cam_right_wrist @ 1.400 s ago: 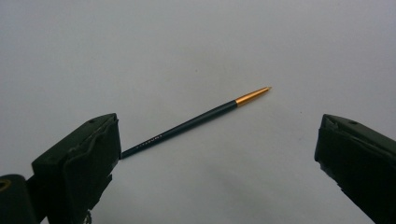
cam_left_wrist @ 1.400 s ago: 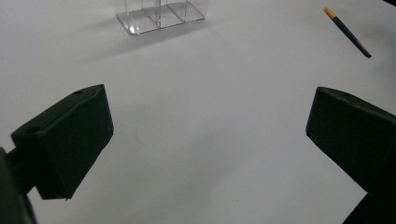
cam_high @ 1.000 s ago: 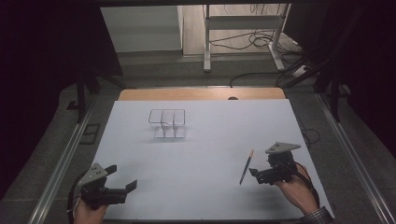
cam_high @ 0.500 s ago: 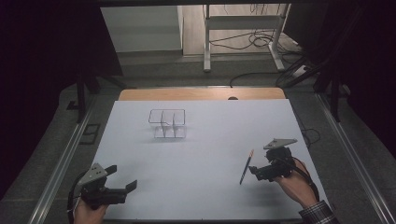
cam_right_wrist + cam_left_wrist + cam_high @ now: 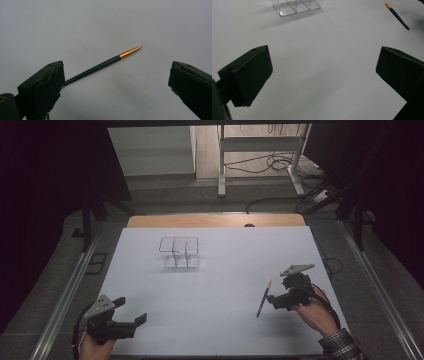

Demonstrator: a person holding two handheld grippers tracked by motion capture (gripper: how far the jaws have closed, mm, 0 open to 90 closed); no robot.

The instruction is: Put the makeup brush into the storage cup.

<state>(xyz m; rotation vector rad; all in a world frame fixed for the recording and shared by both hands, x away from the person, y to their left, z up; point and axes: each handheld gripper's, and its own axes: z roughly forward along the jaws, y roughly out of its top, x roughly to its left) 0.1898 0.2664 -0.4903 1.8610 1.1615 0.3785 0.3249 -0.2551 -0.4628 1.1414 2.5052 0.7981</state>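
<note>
A thin dark brush point(image 5: 263, 298) with an orange tip lies on the white table sheet point(image 5: 215, 285) at the right. My right gripper point(image 5: 278, 298) is open just to the right of it. In the right gripper view the brush point(image 5: 100, 66) runs slantwise between the wide-apart jaws of the gripper point(image 5: 116, 80), and its rear end passes behind the left jaw. At the near left corner my left gripper point(image 5: 133, 309) is open with nothing between the fingers of the gripper point(image 5: 322, 72). A clear compartment holder point(image 5: 179, 252) stands at the back left of centre.
The left gripper view shows the clear holder point(image 5: 297, 6) far ahead and the brush point(image 5: 397, 15) at the upper right. A wooden strip point(image 5: 215, 220) borders the sheet's far edge. Metal rails point(image 5: 62, 295) run along both sides of the table.
My right gripper has shifted slightly away from me beside the brush. The brush and the left gripper have stayed where they were.
</note>
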